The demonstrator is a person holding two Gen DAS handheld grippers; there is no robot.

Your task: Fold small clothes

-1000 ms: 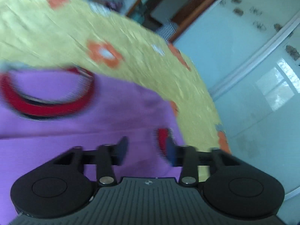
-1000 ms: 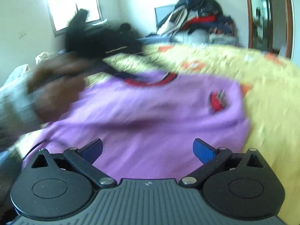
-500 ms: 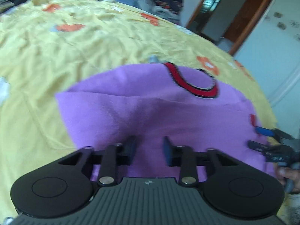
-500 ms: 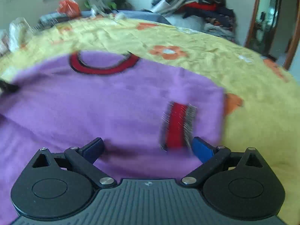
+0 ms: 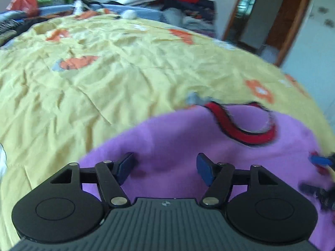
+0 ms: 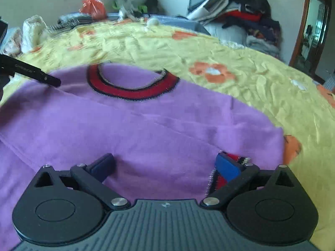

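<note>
purple knit, a small sweater point(image 6: 146, 129) with a red, dark-edged collar point(image 6: 129, 91), lies spread flat on a bed under a yellow bedspread point(image 5: 104, 79) printed with orange flowers.

going left to right in the right wrist view: the black tip of the left gripper reaches in from the left edge and sits on the sweater's shoulder beside the collar. the collar lies at the middle, far side of the garment. a red sleeve cuff point(image 6: 222, 177) shows at the near right, just by one blue finger.

the left gripper point(image 5: 165, 166) hovers low over the purple cloth, jaws spread apart with nothing between them. the right gripper point(image 6: 165, 167) is likewise released wide over the sweater's near edge, holding nothing; whether its right pad touches the cuff cannot be told.

at the far right, behind the bed, a pile of clothes point(image 6: 240, 23) is heaped near a wooden door frame point(image 6: 301, 31).
</note>
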